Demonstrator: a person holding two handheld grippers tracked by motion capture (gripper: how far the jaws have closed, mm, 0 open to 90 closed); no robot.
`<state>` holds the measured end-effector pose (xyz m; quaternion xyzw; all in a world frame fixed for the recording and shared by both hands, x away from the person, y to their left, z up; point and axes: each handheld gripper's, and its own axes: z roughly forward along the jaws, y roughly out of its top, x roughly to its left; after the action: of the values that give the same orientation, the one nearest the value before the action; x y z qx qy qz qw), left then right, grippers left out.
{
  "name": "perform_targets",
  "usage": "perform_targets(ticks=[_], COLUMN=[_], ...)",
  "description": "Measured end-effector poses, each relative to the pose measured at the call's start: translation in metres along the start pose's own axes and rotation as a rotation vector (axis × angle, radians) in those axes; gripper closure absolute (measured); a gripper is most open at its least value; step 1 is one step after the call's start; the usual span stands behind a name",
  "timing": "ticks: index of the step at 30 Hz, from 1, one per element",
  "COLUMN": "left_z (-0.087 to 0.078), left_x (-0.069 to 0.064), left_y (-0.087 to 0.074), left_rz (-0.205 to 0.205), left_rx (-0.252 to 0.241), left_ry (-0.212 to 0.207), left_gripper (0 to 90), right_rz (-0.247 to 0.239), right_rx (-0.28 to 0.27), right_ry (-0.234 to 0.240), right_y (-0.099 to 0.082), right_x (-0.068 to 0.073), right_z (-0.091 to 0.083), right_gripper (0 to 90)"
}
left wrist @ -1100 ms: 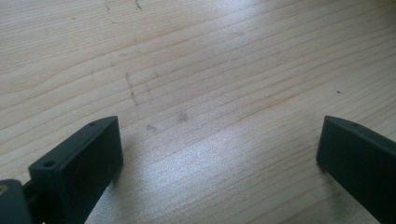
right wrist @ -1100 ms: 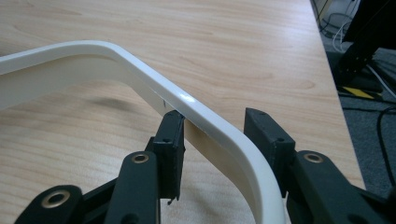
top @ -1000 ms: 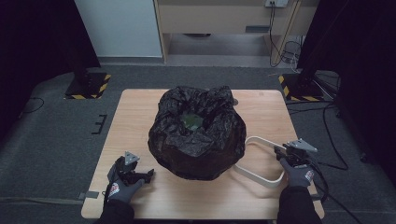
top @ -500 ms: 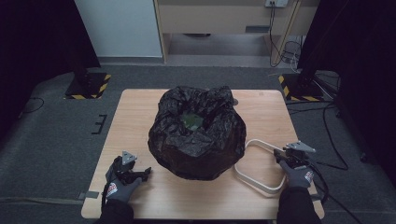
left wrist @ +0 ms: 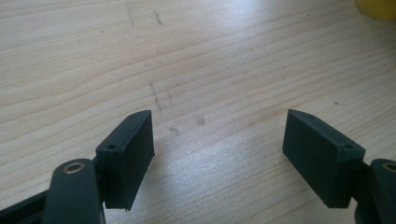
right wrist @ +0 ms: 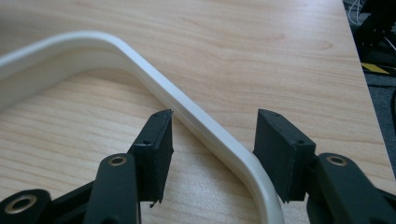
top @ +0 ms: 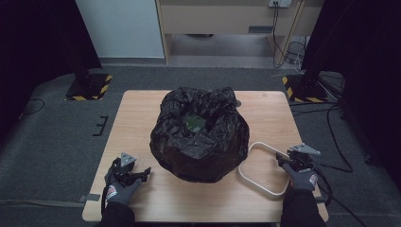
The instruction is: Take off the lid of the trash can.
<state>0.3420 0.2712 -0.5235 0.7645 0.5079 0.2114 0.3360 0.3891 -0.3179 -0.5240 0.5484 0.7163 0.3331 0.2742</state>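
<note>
A white hoop [right wrist: 187, 114], a flat rounded loop of plastic, lies on the wooden counter [top: 142, 123]; one straight run of it passes between the jaws of the right tool [right wrist: 212, 140], which stand apart, with a gap showing on each side of the hoop; they have just been opening, so the hoop looks let go rather than gripped; it rests on the wood by its own weight. In the high view the right tool [top: 289, 158] sits at the hoop's [top: 257, 182] outer edge, with the loop stretching away from it toward a big crumpled black bag [top: 201, 137]. The bag slumps mid-counter, mouth up, something green [top: 194, 123] in its hollow; it lies between the two tools. The left tool [top: 137, 172] rests low just beside the bag's near left; its jaws [left wrist: 217, 154] stand apart over bare wood, nothing between them, though they have just been closing; likely readying for the bag.
</note>
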Motion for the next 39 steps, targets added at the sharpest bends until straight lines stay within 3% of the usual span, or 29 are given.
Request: perform_targets(ticks=[3, 9, 15, 27, 33, 39], left_z=[-0.005, -0.013, -0.018, -0.035, -0.041, -0.047], left_x=[-0.001, -0.003, -0.002, -0.006, -0.008, -0.006], left_y=[0.002, 0.007, 0.008, 0.017, 0.021, 0.025], left_rz=[-0.020, -0.022, -0.028, -0.027, -0.028, -0.035], left_rx=[-0.047, -0.110, -0.137, -0.248, -0.283, -0.308], left_ry=[-0.012, -0.005, -0.005, -0.016, -0.017, -0.016], left_gripper=[24.3, 24.4, 24.2, 23.5, 23.3, 23.2], right_rz=[0.021, 0.039, 0.060, 0.036, 0.008, 0.009], right_rx=[-0.045, -0.087, -0.136, -0.225, -0.260, -0.292], right_ry=[0.020, 0.046, 0.060, 0.091, 0.100, 0.114], right_y=[0.005, 0.012, 0.018, 0.035, 0.043, 0.051], right_x=[0.003, 0.007, 0.009, 0.022, 0.028, 0.032], right_z=[-0.006, -0.013, -0.021, -0.035, -0.044, -0.053], right_gripper=[46.9, 46.8, 45.8, 43.0, 42.2, 41.3])
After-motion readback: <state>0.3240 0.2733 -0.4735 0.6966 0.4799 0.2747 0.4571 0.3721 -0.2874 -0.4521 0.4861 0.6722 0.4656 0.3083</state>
